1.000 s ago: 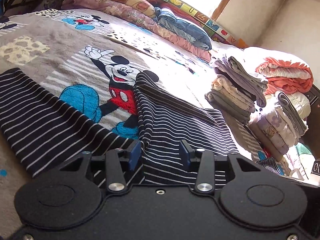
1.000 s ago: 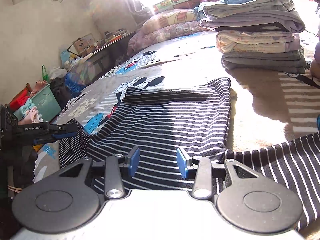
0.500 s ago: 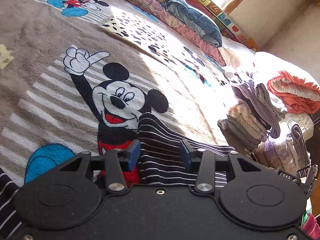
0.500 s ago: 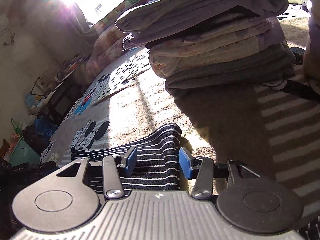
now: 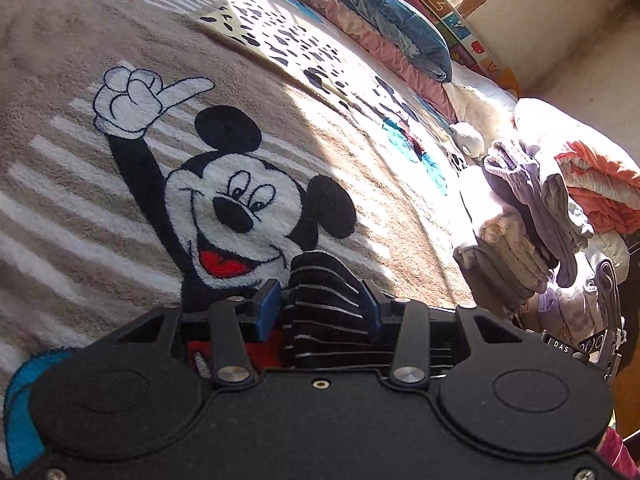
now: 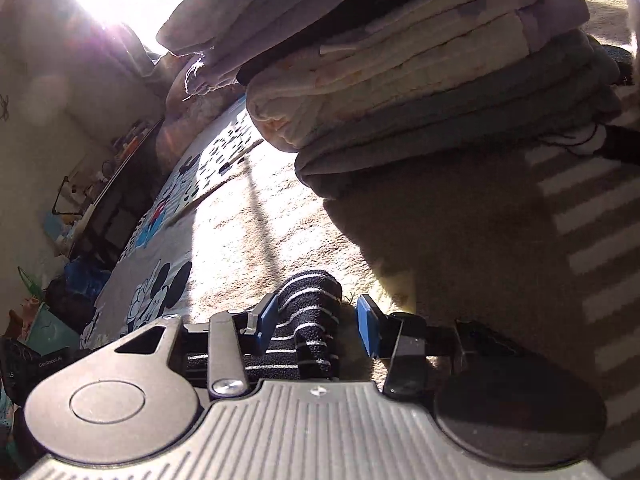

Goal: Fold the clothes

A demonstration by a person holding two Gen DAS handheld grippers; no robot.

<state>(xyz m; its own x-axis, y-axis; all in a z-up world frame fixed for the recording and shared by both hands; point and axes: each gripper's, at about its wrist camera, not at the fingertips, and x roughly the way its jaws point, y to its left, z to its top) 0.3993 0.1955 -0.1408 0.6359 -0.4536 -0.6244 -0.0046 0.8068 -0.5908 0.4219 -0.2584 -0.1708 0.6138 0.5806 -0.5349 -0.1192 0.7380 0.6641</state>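
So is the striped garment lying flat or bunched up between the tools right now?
Bunched. The striped garment rises in ridged folds between the open left tool and right tool.

Garment [image 5: 324,300] on blanket [image 5: 120,208] — stack [image 5: 516,248] right (near).

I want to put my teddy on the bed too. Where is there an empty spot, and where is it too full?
Free: the sunlit blanket between the big cartoon mouse and the folded clothes stack, and the striped patch left of the mouse. Crowded: the right side, with that stack and the orange bundle, and the pillows along the far edge. The striped garment fills the near edge.
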